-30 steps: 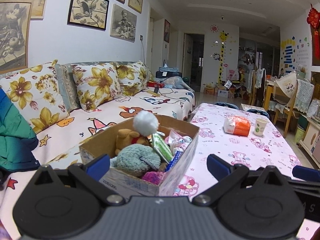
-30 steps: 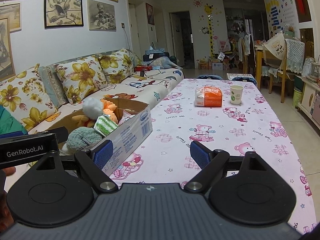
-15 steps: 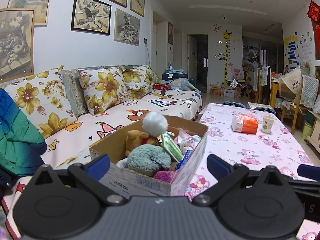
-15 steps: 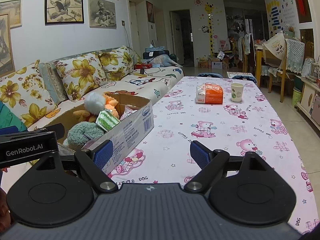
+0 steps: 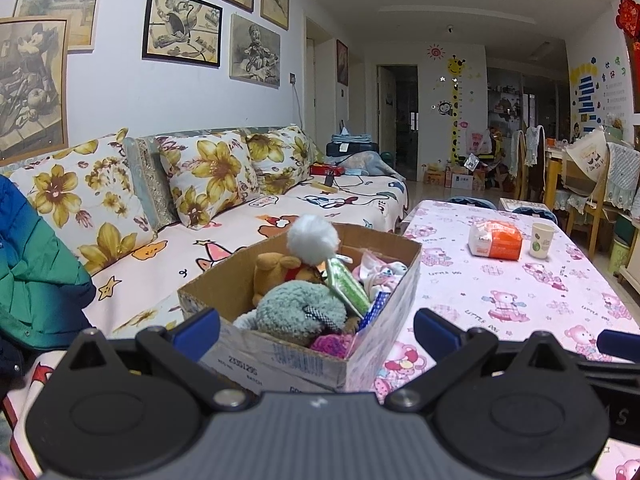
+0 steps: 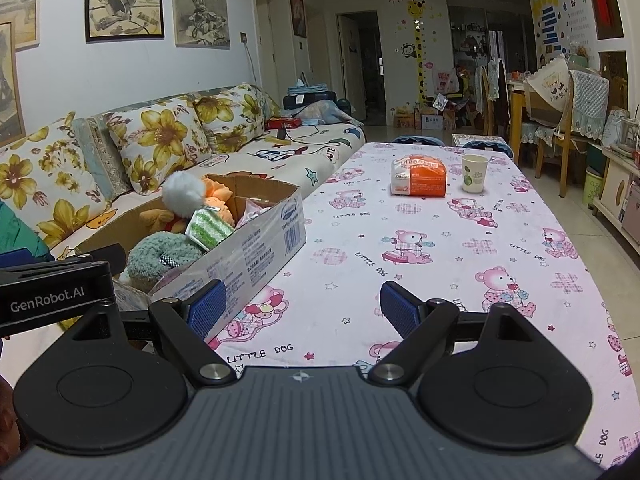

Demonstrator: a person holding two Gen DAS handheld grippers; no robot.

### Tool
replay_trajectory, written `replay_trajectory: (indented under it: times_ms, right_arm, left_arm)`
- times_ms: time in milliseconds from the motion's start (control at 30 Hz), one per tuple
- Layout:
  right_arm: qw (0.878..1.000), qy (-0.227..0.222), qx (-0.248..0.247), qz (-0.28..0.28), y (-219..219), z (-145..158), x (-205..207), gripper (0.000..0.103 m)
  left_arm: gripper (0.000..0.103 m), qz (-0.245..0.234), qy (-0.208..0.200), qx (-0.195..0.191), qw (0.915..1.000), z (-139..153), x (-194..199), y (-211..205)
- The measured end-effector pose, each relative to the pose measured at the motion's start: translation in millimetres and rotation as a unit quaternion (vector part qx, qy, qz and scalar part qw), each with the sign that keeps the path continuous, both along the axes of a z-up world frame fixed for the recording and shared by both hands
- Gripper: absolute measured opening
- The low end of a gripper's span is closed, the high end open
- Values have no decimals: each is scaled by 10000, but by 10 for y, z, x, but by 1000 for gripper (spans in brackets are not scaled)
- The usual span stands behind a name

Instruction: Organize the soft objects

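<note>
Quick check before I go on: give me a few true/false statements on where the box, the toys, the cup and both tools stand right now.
1. The cardboard box sits at the table's edge nearest the sofa. True.
2. The left tool is shut on the grey-green plush. False: it is open and holds nothing.
3. The paper cup stands upright beside the orange tissue pack. True.
4. The right tool grips the box wall. False: it is open over the tablecloth.
5. The box is empty. False: soft toys fill it, with a white pompom on top.
</note>
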State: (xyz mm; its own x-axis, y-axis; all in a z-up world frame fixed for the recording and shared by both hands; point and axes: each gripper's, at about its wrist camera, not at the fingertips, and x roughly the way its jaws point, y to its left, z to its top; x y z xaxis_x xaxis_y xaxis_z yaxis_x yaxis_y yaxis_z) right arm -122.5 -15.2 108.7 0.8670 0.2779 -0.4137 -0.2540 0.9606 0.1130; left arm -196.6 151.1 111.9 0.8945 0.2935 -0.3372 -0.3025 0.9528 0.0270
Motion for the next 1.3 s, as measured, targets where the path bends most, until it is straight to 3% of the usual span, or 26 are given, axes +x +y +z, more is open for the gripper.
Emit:
replay_trajectory:
  times_ms: [1300]
  right_arm:
    - [9999,106,10,-6,-42,-47,32,103]
  left_arm:
    - [102,-6,24,-19,10000,-90,74,-39]
